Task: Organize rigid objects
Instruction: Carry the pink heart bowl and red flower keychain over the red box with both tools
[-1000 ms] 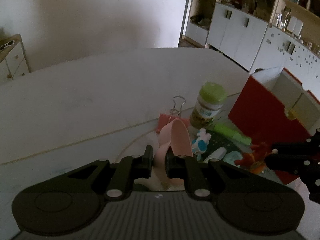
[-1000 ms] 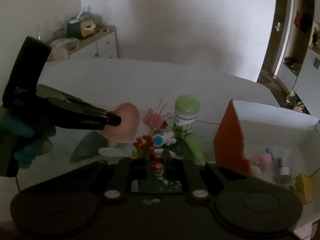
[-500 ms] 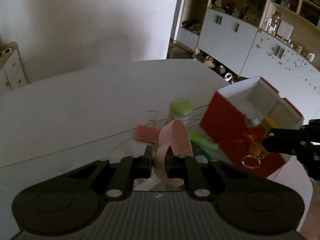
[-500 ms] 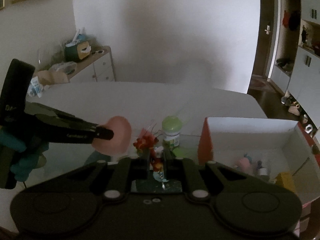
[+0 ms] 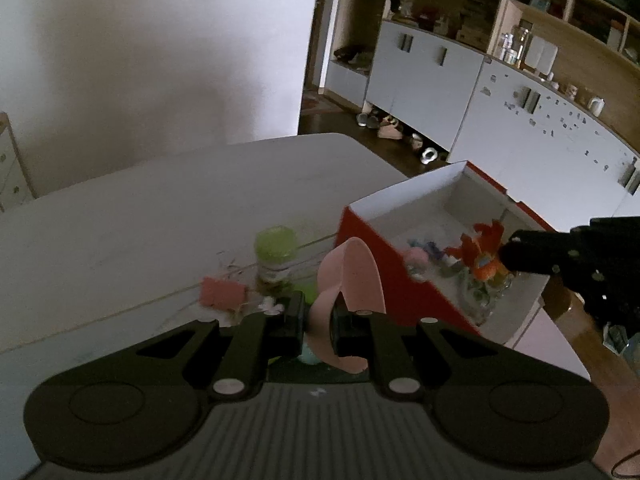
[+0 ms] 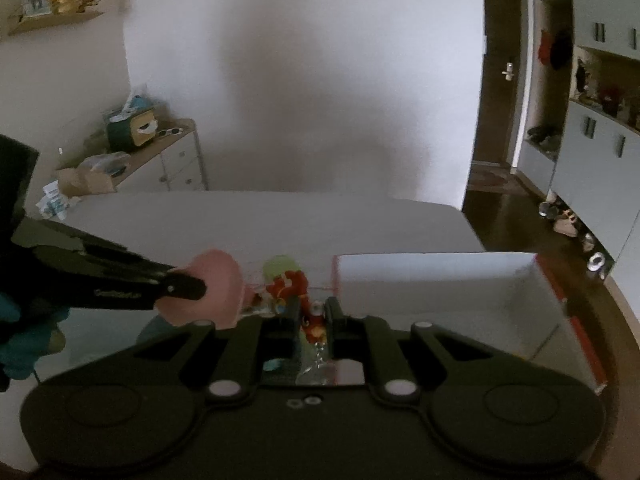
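1. Left wrist view: left claw point(image 5: 318, 322) clamped tight on a pink curved piece point(image 5: 352, 280), which sticks up between the jaws, lifted off the desk point(image 5: 160, 216).
2. Same view: right claw point(image 5: 506, 256) comes in from the right edge, pinched on a red-orange toy figure point(image 5: 480, 250), held above the open interior of the red-and-white box point(image 5: 372, 248).
3. Box already holds several small items, too blurred to identify.
4. On the desk left of the box: green-lidded jar point(image 5: 276, 256) upright, pink binder clip point(image 5: 222, 294) just beside it.
5. Right wrist view: right claw point(image 6: 314, 314) closed on the red toy figure point(image 6: 312, 320); box point(image 6: 440, 276) sits ahead and to the right.
6. Left claw point(image 6: 196, 290) enters from the left, pink piece point(image 6: 216, 288) at its tip, near the jar point(image 6: 280, 266).
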Available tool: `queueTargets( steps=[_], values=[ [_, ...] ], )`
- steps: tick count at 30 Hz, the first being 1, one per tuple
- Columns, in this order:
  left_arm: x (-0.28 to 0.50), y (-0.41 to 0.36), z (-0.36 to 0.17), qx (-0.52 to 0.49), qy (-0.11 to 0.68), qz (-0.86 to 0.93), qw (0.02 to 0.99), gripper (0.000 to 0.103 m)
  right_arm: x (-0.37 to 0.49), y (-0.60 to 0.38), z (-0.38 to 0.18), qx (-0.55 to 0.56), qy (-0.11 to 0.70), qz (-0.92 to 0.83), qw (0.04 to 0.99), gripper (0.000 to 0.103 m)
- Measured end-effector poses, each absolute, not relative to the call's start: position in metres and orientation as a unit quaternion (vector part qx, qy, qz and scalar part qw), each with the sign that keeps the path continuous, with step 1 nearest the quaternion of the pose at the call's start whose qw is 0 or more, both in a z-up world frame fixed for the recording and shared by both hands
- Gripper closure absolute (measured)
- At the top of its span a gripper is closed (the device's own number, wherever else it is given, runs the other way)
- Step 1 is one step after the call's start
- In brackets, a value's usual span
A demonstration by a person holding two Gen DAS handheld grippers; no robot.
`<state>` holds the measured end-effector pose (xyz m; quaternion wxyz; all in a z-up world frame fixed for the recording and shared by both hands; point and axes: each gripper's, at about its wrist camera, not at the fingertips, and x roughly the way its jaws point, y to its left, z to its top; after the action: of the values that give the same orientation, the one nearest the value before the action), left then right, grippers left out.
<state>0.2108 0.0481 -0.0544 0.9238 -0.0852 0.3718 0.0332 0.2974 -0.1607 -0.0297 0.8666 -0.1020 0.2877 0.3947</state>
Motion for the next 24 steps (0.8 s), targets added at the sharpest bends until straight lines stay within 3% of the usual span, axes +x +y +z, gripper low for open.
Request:
queueTargets(
  steps=[24],
  values=[
    [0.309,-0.072,-0.066,-0.056,0.410,0.010,0.910,0.090,0.407,-0.238,-0.063,-0.109,0.358,0.342,0.862,0.092]
  ],
)
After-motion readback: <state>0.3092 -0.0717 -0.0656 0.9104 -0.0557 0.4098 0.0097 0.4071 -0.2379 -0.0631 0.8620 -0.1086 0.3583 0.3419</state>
